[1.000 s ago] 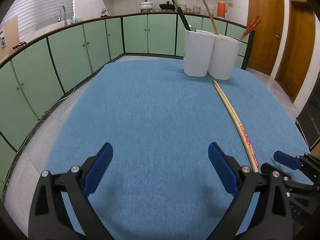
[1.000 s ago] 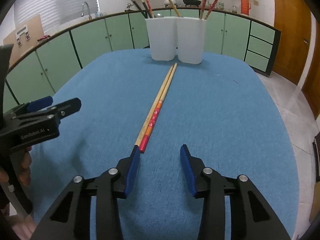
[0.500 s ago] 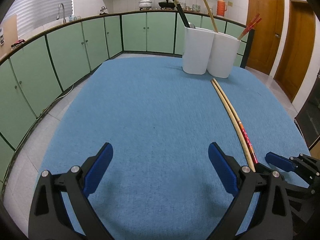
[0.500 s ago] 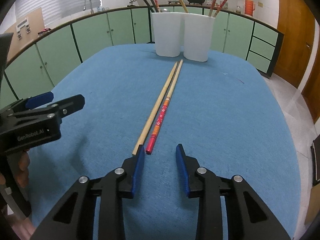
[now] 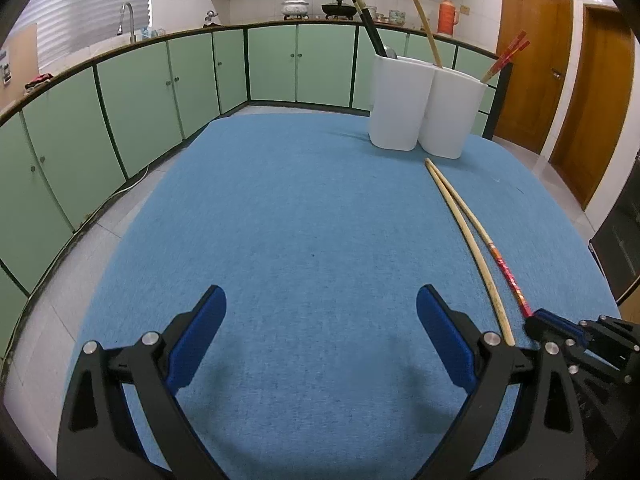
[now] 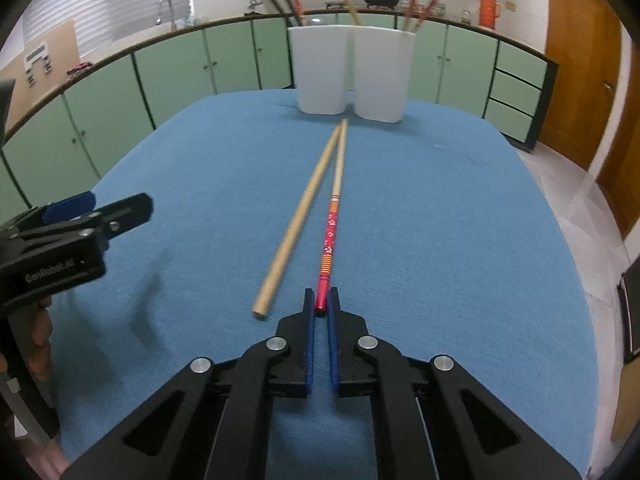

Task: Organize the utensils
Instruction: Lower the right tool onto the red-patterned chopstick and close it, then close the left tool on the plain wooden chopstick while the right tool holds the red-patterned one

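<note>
Two chopsticks lie on the blue cloth, tips toward the holders. My right gripper (image 6: pixel 321 304) is shut on the near red end of the red-patterned chopstick (image 6: pixel 331 224). Just left of it lies the plain wooden chopstick (image 6: pixel 298 220), free. In the left wrist view the same pair shows at the right: the red-patterned chopstick (image 5: pixel 505 270) and the wooden chopstick (image 5: pixel 468 236). My left gripper (image 5: pixel 320 332) stands open over bare cloth, nothing between its fingers. Two white holders (image 6: pixel 352 68) stand at the far end with several chopsticks upright in them.
The blue cloth (image 5: pixel 280 220) covers the table. Green cabinets (image 5: pixel 120 120) curve round the left and back, with a sink and pots on the counter. Wooden doors (image 5: pixel 560 80) stand at the right. A hand (image 6: pixel 40 332) holds the left gripper's handle.
My right gripper has slid right off the wooden chopstick's end and shut on the red end of the patterned chopstick, which now lies a little apart from the wooden one. The left gripper has stayed put.
</note>
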A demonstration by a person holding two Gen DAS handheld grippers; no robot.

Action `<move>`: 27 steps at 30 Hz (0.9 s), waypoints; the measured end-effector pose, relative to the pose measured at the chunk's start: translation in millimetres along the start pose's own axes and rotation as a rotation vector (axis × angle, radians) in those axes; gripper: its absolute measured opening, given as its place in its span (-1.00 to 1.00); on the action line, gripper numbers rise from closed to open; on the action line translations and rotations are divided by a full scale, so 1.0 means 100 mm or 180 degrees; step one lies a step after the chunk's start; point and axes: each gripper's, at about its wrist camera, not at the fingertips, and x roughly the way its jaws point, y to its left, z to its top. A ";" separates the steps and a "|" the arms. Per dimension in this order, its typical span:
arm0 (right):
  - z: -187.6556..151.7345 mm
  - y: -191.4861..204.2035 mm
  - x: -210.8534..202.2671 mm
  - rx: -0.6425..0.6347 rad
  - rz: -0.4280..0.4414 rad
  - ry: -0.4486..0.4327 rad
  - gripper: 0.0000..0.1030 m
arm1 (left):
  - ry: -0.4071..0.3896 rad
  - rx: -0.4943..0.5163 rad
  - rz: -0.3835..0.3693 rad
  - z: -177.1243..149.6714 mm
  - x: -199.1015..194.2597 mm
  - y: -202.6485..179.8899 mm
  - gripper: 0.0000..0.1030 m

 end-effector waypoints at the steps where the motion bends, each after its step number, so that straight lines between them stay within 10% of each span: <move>1: -0.01 -0.04 -0.01 0.0034 -0.0013 -0.0005 -0.89 | 0.0003 -0.0001 0.0002 0.00 0.00 0.00 0.81; 27: -0.17 -0.51 -0.19 0.0609 -0.0230 -0.0107 -0.90 | 0.0065 0.0254 -0.0456 -0.09 -0.11 -0.61 0.81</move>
